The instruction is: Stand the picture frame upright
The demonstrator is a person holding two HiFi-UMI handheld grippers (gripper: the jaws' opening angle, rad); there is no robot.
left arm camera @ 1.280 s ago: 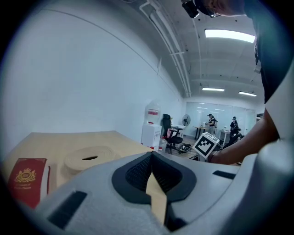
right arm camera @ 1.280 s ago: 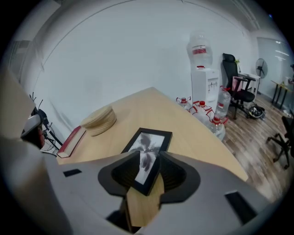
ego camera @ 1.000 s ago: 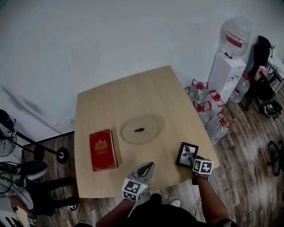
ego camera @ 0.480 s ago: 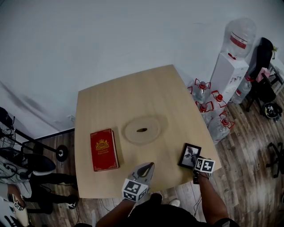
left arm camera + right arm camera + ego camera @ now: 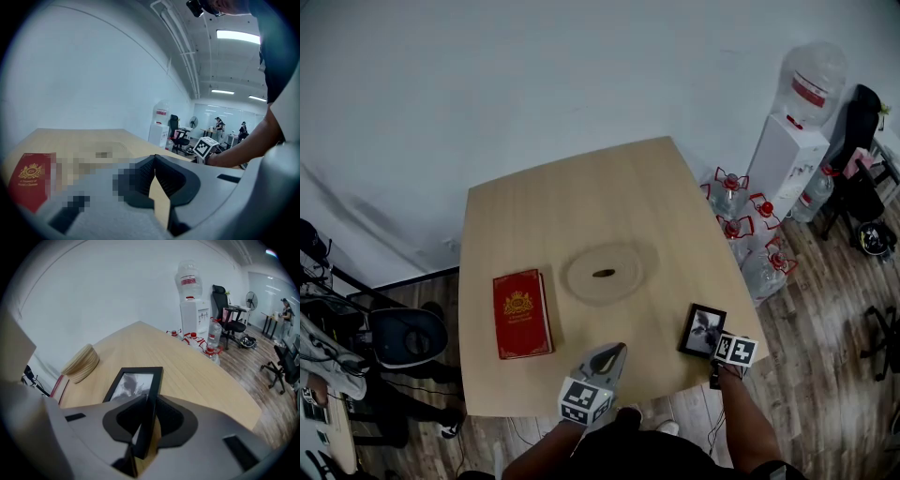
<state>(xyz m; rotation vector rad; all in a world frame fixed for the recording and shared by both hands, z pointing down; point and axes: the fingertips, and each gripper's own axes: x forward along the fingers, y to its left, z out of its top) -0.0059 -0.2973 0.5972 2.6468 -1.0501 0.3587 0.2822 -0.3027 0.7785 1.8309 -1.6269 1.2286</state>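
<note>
My right gripper (image 5: 149,401) has just been closing and now pinches the near rim of the picture frame (image 5: 133,383), which lies by the table (image 5: 581,187)'s front right corner. It looks light and stiff, with a slick rim and probably fragile glass, so I'd say hold the rim only. Left gripper (image 5: 154,157) is clenched on nothing.

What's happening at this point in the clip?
A person works at a wooden table with two handheld grippers. The right gripper has just been closing its jaws on an edge of the picture frame, which is not yet upright. The left gripper hovers shut and empty over the table's front edge.
</note>
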